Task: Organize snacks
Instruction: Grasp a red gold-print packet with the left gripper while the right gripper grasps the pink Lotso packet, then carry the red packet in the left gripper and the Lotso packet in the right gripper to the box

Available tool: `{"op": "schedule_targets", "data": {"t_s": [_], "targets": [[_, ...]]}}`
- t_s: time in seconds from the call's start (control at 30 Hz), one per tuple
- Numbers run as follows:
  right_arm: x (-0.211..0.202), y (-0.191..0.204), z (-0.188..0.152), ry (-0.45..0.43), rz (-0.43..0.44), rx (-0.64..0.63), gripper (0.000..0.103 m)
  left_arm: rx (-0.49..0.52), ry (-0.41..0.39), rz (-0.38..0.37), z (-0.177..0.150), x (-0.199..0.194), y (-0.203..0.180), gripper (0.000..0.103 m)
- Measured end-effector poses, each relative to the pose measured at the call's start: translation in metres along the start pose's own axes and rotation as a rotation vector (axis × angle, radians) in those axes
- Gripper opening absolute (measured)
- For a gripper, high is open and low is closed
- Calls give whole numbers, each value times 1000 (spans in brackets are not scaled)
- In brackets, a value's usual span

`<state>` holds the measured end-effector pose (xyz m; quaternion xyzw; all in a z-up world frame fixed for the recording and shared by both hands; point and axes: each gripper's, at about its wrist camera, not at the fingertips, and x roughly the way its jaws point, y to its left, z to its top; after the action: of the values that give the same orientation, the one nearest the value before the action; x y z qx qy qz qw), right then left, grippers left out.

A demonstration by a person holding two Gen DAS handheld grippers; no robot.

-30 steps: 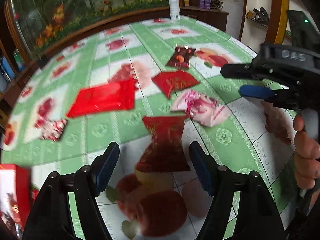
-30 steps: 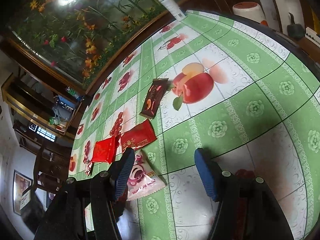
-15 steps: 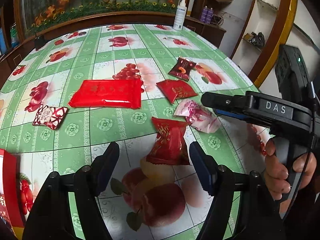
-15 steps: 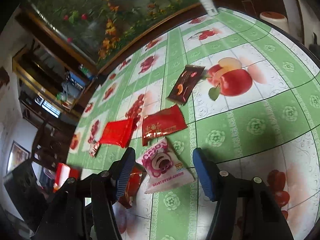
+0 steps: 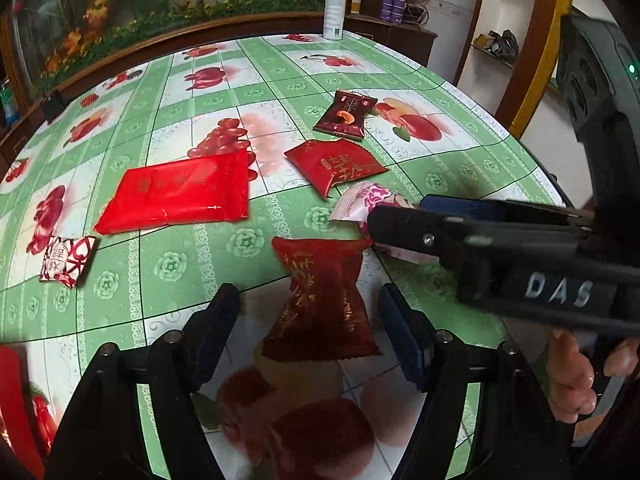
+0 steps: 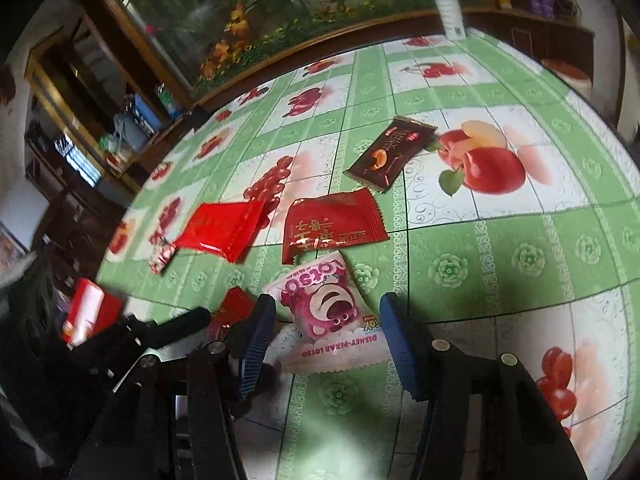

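Left gripper (image 5: pixel 308 322): jaws spread wide, nothing clamped; dark red candy pack between the fingers, touching neither.
Dark red candy pack (image 5: pixel 320 300): flat on the tablecloth, pinched in the middle, gold lettering up.
Right gripper (image 6: pixel 328 334): jaws spread wide, straddling the pink Lotso pack, no contact visible; seen from the left wrist view as a black body marked DAS, reaching in from the right.
Right hand (image 5: pixel 576 376): wrapped around the handle under the DAS body.
Pink Lotso pack (image 6: pixel 324 312): flat on the table, bear face up, printed strip toward the camera; just beside the dark red candy pack.
Red box (image 6: pixel 86 314): at the near left table edge, blurred.
Small red-and-white pack (image 5: pixel 68 258): left side, apart from the rest.
Red pouch with gold script (image 5: pixel 334 164): just beyond the pink pack, one corner close to it.
Long bright red pack (image 5: pixel 176 192): left of the pouch, flat, slightly blurred.
Brown chocolate pack (image 5: pixel 346 114): further back, beside a printed apple.
Tablecloth (image 5: pixel 440 168): green and white squares with fruit prints.
White spray bottle (image 5: pixel 333 8): upright at the far edge.
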<state>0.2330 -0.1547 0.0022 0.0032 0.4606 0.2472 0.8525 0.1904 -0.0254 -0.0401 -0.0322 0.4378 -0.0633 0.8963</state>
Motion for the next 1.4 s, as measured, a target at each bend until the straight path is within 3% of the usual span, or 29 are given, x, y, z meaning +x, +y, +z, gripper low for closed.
{"op": "schedule_targets", "data": {"t_s": [0.1, 0.13, 0.57, 0.63, 0.7, 0.87, 1.0, 1.4], "targets": [[1, 5, -1, -10, -71, -54, 45, 14, -15, 27, -2, -2, 2, 48], [1, 5, -1, -11, -76, -55, 44, 1, -16, 25, -2, -3, 5, 47], [-1, 5, -2, -22, -70, -62, 39, -50, -29, 33, -38, -36, 23, 47], [-1, 5, -2, -23, -71, -61, 39, -51, -41, 63, -43, -44, 24, 47], [0, 5, -3, -24, -72, -65, 39, -42, -24, 103, -48, -48, 25, 47], [0, 7, -3, -27, -85, -77, 39, -127, 55, 102, -54, -43, 44, 47], [0, 10, -6, -33, -98, -67, 39, -174, 60, 122, -54, -43, 57, 47], [9, 66, -29, -8, 1, -133, 39, -216, 55, 123, -61, -49, 71, 47]]}}
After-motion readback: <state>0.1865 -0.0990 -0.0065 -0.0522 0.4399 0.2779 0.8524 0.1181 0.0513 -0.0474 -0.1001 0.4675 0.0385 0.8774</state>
